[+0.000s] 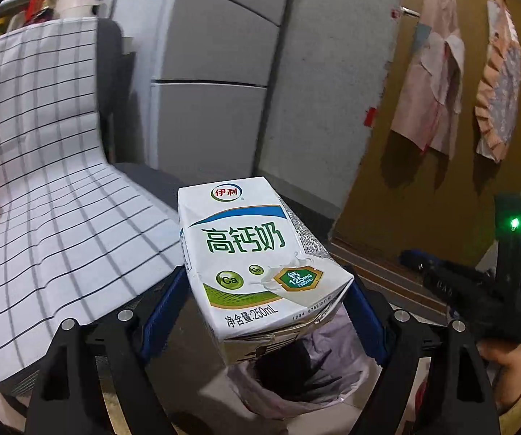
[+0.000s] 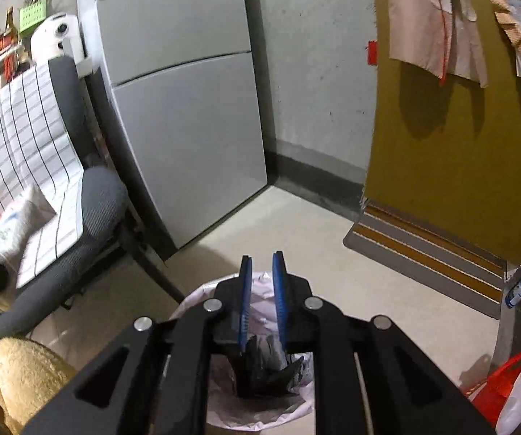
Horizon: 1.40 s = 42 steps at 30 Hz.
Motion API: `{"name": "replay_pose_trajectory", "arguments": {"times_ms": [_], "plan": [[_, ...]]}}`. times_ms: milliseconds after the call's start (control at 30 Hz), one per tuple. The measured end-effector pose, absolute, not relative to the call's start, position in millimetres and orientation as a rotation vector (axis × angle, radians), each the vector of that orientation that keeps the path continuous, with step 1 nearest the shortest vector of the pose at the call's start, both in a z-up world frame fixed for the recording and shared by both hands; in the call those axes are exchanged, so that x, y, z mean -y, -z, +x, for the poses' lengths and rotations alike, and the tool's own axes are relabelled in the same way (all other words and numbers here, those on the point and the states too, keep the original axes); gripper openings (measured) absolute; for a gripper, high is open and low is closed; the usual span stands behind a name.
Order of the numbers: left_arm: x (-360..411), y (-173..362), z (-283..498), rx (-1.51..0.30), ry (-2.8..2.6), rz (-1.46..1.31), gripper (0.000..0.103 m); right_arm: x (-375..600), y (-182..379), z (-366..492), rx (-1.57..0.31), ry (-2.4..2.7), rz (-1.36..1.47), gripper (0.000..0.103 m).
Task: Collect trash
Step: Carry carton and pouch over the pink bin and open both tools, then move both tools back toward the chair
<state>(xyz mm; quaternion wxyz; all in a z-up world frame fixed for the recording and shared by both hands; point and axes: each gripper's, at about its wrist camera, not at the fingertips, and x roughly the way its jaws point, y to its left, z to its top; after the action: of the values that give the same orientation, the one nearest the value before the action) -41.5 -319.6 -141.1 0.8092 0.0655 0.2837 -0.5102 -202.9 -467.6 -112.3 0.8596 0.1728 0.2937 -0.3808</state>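
A white and green milk carton (image 1: pixel 249 250) is clamped between the blue pads of my left gripper (image 1: pixel 264 279), which is shut on it. It hangs tilted above a waste bin with a pale liner (image 1: pixel 336 395). In the right wrist view my right gripper (image 2: pixel 260 261) hovers over the same bin (image 2: pixel 260 413). Its blue pads (image 2: pixel 246 290) stand a narrow gap apart with nothing between them. Crumpled black trash (image 2: pixel 264 369) lies inside the bin below the fingers.
A grey chair (image 2: pixel 97 199) draped in a checked cloth (image 1: pixel 43 181) stands at the left with packets on its seat. Behind it is a grey cabinet (image 2: pixel 188 127). A yellow door (image 2: pixel 441 163) with hung clothes, a striped mat (image 2: pixel 423 253) and a red bag (image 2: pixel 507 380) lie to the right.
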Motion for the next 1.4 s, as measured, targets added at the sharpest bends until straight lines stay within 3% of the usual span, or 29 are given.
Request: {"name": "replay_pose_trajectory", "arguments": {"times_ms": [600,1000,1133,1400], "plan": [[387.5,162.6,-56.2,-0.658,1.175,0.279,0.088,477.3,84.0,-219.3,-0.523,0.81,0.356,0.014],[308.7,131.2,-19.4,-0.624,1.018,0.176,0.088,435.7,64.2,-179.5,-0.53,0.697,0.276,0.014],[268.5,119.8,-12.1,-0.606,0.95,0.157,0.088,408.6,52.8,-152.0,-0.526,0.594,0.243,0.022],[163.4,111.6,19.6,-0.588,0.678,0.094,0.088,335.9,38.0,-74.9,-0.532,0.322,0.145,0.026]]}}
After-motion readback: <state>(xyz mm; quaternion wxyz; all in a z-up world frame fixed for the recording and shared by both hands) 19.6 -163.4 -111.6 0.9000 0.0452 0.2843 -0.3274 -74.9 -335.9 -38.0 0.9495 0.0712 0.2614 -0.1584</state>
